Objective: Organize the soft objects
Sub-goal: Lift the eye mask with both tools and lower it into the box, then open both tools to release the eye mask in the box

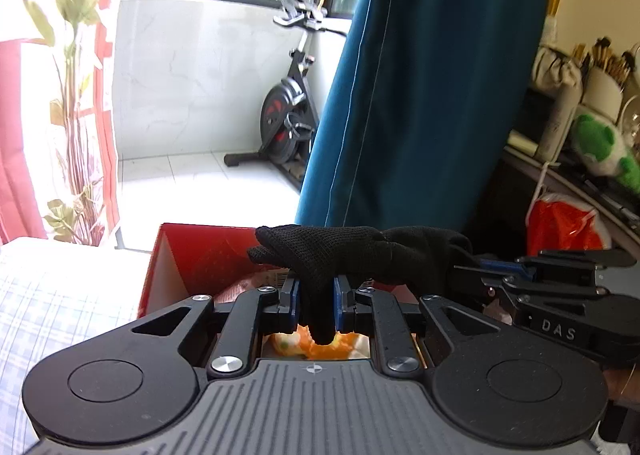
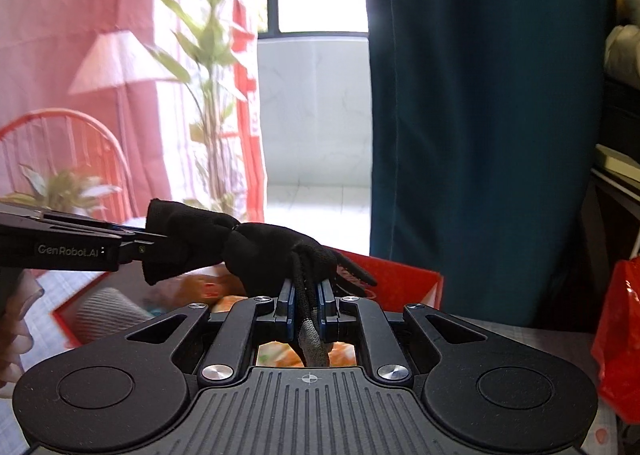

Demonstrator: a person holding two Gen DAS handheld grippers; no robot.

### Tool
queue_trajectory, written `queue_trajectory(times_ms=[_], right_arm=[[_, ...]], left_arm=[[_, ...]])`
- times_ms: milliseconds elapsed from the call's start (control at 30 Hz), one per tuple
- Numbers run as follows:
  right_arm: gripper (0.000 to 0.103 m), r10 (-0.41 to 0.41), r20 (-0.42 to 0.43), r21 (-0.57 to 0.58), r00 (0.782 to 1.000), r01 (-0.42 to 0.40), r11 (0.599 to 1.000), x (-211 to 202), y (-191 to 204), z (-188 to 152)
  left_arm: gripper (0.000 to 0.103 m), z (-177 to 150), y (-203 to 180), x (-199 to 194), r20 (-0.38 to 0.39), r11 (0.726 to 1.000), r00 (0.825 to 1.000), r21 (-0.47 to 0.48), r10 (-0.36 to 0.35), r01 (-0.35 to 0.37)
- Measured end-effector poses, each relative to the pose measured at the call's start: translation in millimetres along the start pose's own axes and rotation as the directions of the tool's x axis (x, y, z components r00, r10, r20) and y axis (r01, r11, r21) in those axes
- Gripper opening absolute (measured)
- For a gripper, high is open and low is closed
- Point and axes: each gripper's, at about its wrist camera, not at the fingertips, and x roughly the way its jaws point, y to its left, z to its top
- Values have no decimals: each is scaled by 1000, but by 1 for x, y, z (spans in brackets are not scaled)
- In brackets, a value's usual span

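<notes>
Left gripper (image 1: 316, 297) angled downward, clamped on black knitted glove (image 1: 340, 251); right gripper (image 2: 307, 295) likewise pinching its other end (fabric stretched level between both); beneath, open red cardboard box (image 1: 192, 251); beyond, teal curtain (image 1: 420, 95).

bed (image 1: 60, 295) w/ pale blue-white checked cover is the support surface, open red box (image 1: 180, 255) sits directly on it with soft items inside incl. something orange (image 1: 320, 349) and a grey ribbed piece (image 2: 108, 311), box far edge toward the teal curtain (image 1: 420, 95)
</notes>
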Motion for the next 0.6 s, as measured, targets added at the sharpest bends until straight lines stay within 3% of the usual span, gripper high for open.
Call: queue_trajectory(times_ms=[267,367,467,600], right_arm=[[12,-56,-103,-3,993,56,998,50,-15,3],[19,-80,-116,1,990,81,997,57,-16,-2],[22,-77,-123,-12,989,76,997,57,-12,-6],[22,-69,-118,-40,991,64,997,48,-2,-9]], left_arm=[[19,4,2,41,-63,1000,998,25,11,-10],[33,2,1,47,-73,998,997,53,21,-17],[56,1,0,42,-58,997,998,79,24,-19],[62,-1,-2,29,-44,995,999,101,30,-25]])
